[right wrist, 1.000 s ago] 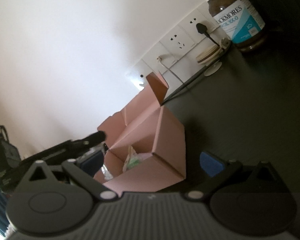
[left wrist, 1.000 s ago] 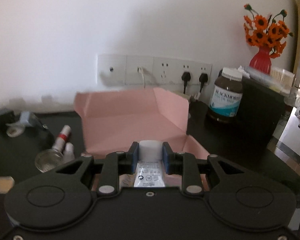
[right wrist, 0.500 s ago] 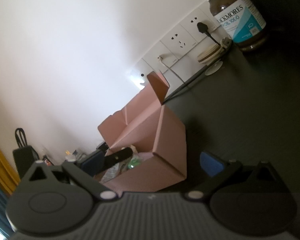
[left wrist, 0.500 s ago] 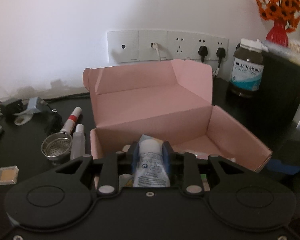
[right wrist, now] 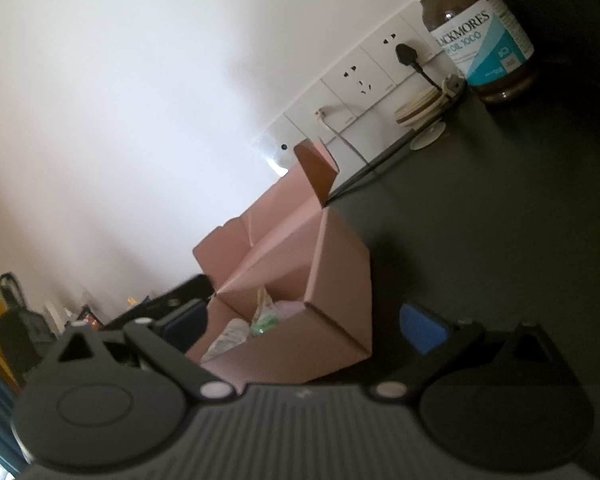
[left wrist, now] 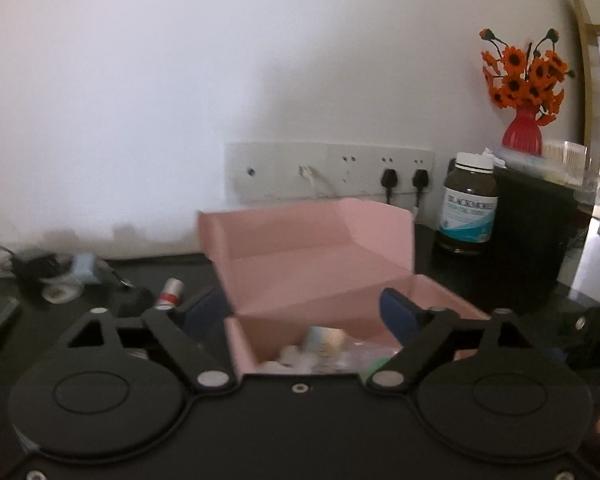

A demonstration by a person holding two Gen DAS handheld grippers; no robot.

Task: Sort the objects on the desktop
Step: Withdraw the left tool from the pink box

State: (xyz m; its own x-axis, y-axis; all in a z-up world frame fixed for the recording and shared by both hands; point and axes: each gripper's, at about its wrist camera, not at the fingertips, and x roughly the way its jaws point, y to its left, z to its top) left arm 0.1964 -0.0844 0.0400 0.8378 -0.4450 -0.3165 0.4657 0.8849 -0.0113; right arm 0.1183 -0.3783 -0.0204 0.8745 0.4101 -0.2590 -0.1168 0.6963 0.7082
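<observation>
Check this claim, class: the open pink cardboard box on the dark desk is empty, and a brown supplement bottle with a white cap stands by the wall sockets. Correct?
Not quite. The pink cardboard box is not empty: both wrist views show several small items inside it. The brown supplement bottle does stand by the wall sockets.

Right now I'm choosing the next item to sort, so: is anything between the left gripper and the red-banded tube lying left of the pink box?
Nothing visible blocks it. The left gripper, jaws just opened and empty, hangs over the pink box; the red-banded tube lies just beyond its left finger on the dark desk.
</observation>
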